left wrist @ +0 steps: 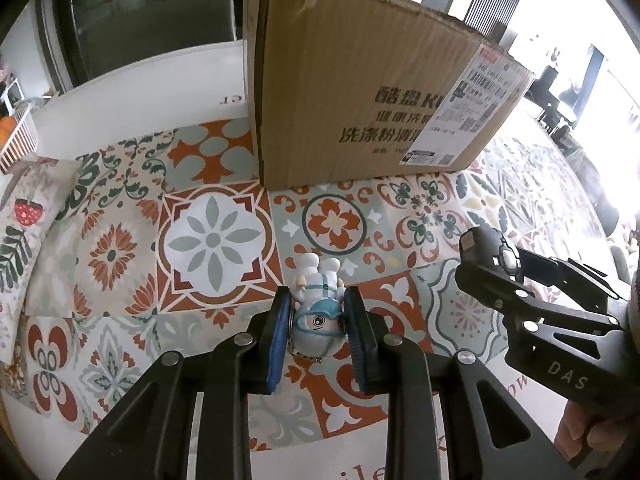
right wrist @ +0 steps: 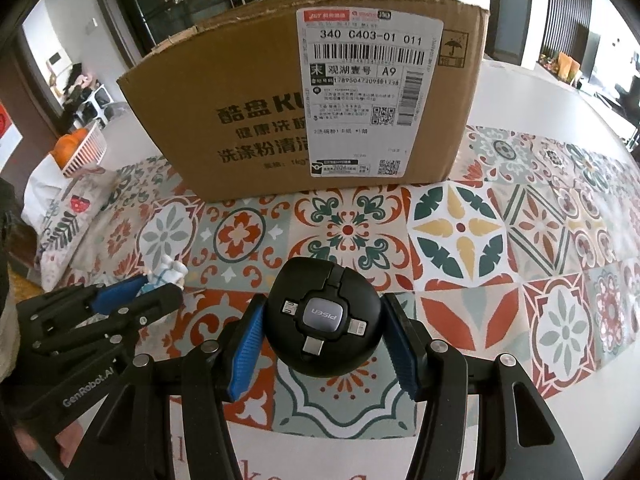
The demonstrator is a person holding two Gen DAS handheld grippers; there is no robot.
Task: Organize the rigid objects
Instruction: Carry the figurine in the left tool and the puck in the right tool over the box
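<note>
Left wrist view: we saw the left gripper (left wrist: 318,334) clamped on a small figurine (left wrist: 318,320), above the patterned counter (left wrist: 120,256), cardboard box (left wrist: 352,92) beyond.
Right wrist view: we saw the right gripper (right wrist: 322,340) clamped on a round black cable adapter (right wrist: 323,316), box ahead.

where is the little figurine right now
The figurine is clamped head-first in the left hand-held gripper above the patterned mat, in front of the cardboard box.
</note>
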